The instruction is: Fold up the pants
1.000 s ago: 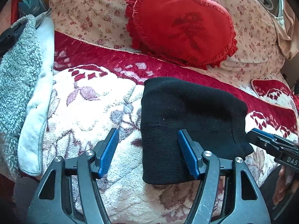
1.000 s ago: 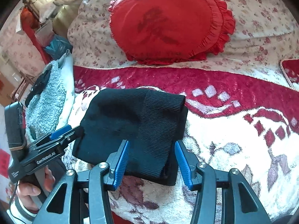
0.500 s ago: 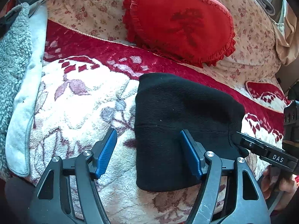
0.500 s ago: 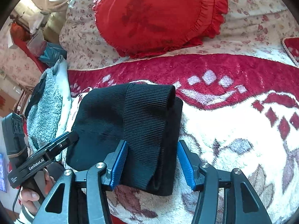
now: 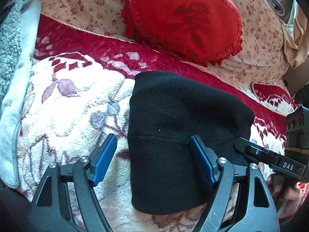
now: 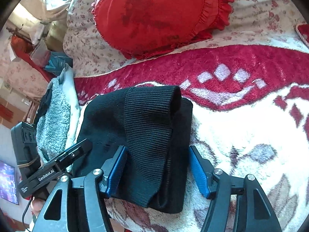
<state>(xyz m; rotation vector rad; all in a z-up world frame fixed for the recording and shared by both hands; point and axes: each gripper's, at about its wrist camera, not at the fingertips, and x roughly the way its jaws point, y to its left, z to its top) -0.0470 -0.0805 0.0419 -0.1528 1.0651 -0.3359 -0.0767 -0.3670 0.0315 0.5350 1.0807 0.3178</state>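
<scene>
The black knit pants (image 5: 183, 127) lie folded into a compact bundle on the floral blanket (image 5: 67, 104). My left gripper (image 5: 153, 161) hovers low over the bundle's left edge. Its jaws are opening; one blue pad stands over the blanket, the other over the black cloth, and neither presses. In the right wrist view the ribbed waistband end of the pants (image 6: 150, 135) lies between the fingers of my right gripper (image 6: 157, 171). Those jaws are opening too, and the right pad stands clear of the cloth. Each gripper shows in the other's view: the right gripper (image 5: 270, 160) and the left gripper (image 6: 63, 160).
A red heart-shaped pillow (image 5: 185, 19) rests on the flowered sheet behind the pants. A grey fleece cloth with a white edge (image 5: 13, 61) lies along the left side. A hand (image 5: 289, 191) holds the right tool at the bed's near edge.
Both grippers have sunk closer to the pants and their jaws have spread wider. The right gripper has rolled a little. The folded pants have stayed in place.
</scene>
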